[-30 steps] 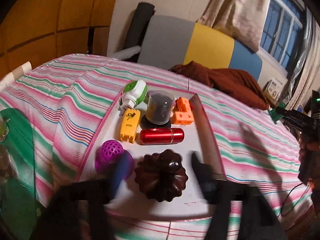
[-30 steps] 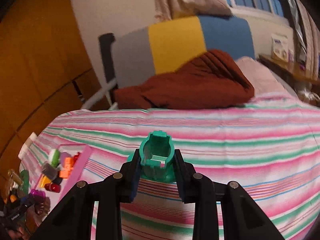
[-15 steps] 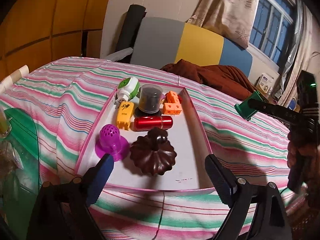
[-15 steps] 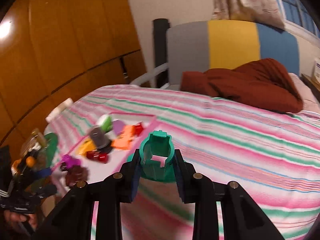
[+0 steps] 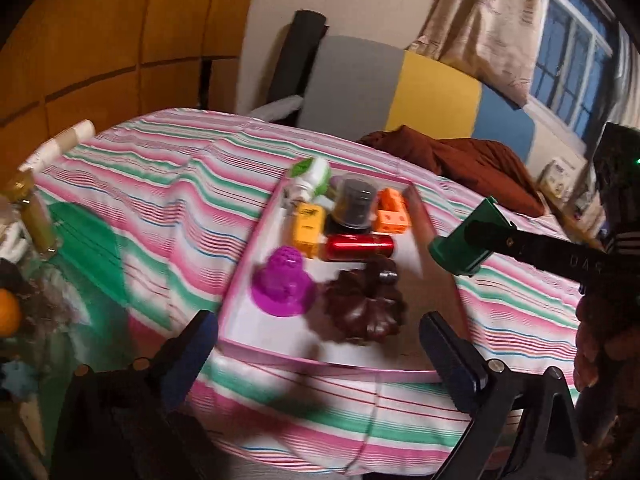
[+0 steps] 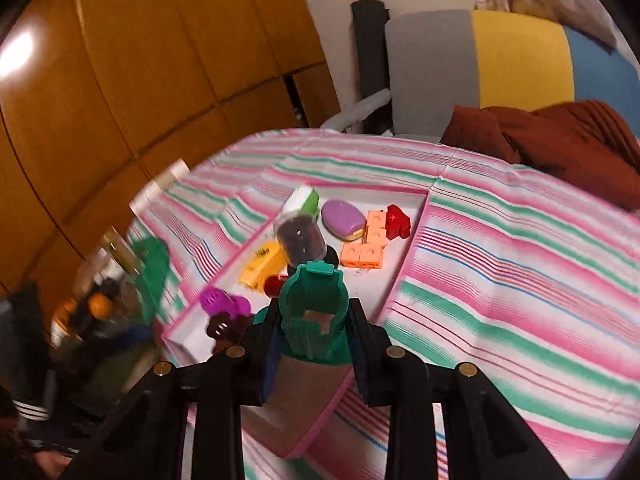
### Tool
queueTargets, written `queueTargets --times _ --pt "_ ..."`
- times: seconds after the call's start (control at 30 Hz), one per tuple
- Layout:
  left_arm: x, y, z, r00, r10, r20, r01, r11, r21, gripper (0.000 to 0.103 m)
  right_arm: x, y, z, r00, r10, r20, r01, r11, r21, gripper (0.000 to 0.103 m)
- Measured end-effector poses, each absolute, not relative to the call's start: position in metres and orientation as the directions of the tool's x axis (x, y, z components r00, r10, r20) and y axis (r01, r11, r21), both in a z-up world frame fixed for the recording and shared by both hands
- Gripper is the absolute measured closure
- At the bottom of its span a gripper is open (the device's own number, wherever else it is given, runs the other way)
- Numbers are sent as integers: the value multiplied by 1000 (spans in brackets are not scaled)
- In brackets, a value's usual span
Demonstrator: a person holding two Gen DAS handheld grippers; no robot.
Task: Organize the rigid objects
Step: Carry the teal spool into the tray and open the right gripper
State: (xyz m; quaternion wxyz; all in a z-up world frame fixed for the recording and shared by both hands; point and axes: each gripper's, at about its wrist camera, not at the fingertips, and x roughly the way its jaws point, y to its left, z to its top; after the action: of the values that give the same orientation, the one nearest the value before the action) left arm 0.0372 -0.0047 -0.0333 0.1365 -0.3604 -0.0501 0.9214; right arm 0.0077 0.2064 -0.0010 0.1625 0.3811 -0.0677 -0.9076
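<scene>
Green plastic piece [image 6: 314, 312], clamped in the right gripper [image 6: 312, 338], hangs over the pink tray's [image 5: 442, 276] near right corner; the left gripper [image 5: 320, 354], jaws just opened wide and empty, sits before it. Dropped carelessly, the piece could topple the brown fluted mould [image 5: 362, 310] beyond.

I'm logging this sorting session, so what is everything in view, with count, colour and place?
Shallow cardboard tray: one, pink-rimmed white, on the striped bedspread.
Striped bedspread: one, pink, green and white, under the tray.
Fluted dish: one, dark brown, tray's near end.
Perforated plastic cap: one, purple, left of the dish.
Metal cylinder: one, red, lying mid-tray.
Plastic block: one, yellow, left of the cylinder.
Clear jar: one, dark contents, far half.
Cube blocks: one cluster, orange, right of the jar.
Plastic holder: one, green, in the right tongs.
Left tongs: open, empty.
Right tongs: clamped on the holder.
</scene>
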Motion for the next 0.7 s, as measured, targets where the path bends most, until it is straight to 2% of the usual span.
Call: queueTargets --times 0.1,0.17,0.3,0.5,0.7 --pt "39 -11 -33 -720 266 -641 -199 -964 -176 0 -1 196 -4 -652 -331 -682 278 -941 191 73" --pt "40 -13 -32 -724 250 -643 -191 -968 -161 0 -7 190 -5 -644 -293 -707 320 -942 99 73" --pt "42 -17 -29 -729 251 -636 -194 -968 -160 0 -19 182 -9 -569 -294 -768 511 -858 -50 73" --pt "41 -16 -27 -728 242 -641 -185 -970 -156 0 -17 167 -6 -491 -360 -793 715 -686 -131 73" --pt "43 -14 -22 -742 194 -642 -163 -981 -108 0 -31 167 -30 -452 -328 -829 705 -701 -108 72"
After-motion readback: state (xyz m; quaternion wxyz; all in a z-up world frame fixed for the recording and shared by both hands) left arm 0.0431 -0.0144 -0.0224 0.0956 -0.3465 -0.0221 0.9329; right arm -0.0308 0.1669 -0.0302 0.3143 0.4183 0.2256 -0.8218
